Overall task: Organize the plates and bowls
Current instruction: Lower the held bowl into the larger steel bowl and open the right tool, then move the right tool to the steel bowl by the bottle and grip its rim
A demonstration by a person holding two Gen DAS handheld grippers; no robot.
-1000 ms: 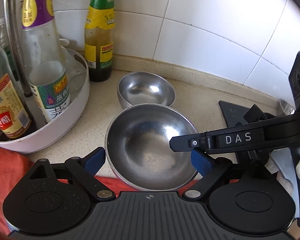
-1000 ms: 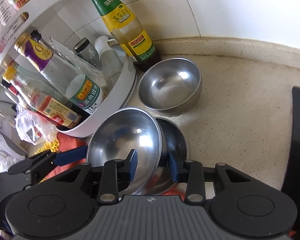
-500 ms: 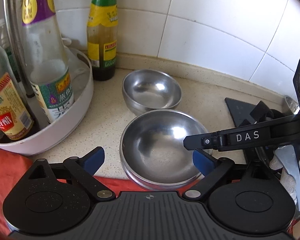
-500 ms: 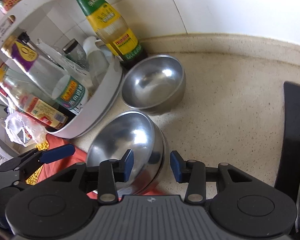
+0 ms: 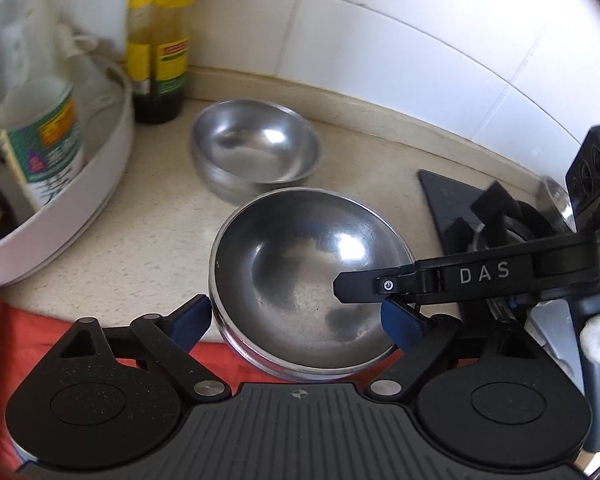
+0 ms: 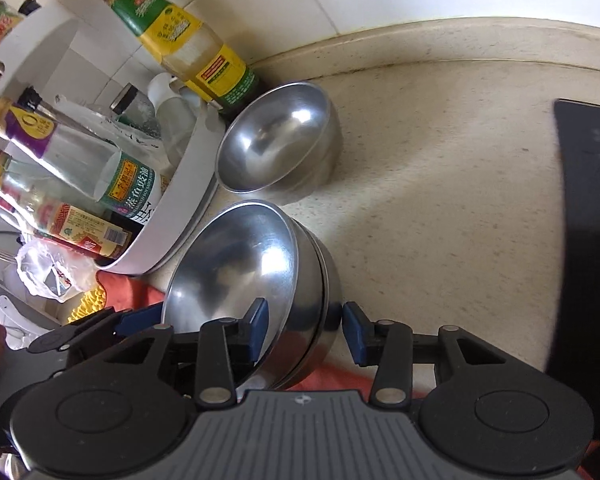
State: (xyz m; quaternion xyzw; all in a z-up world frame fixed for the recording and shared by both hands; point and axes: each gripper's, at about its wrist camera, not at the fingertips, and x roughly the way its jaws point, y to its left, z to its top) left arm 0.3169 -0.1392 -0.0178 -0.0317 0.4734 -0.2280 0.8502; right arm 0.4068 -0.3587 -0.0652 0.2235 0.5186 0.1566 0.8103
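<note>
both claws are the same build, matte black plastic with a ribbed grey grip plate along the bottom edge and a tiny crosshair mark stamped in its middle. the left claw (image 5: pixel 296 316) has two big round black housings, at about 7 and 5 o'clock in its own view, each with a recessed oval disc. thin black linkage arms run up from silver rivets to blue rubbery pads (image 5: pixel 400 320). the right claw (image 6: pixel 306 330) looks identical: same silver pivot pins, same blue pads (image 6: pixel 354 332), triangular cutouts in the arms. seen from the left camera at 3 o'clock, its long black finger carries "das" in pale letters and one small silver screw.
</note>
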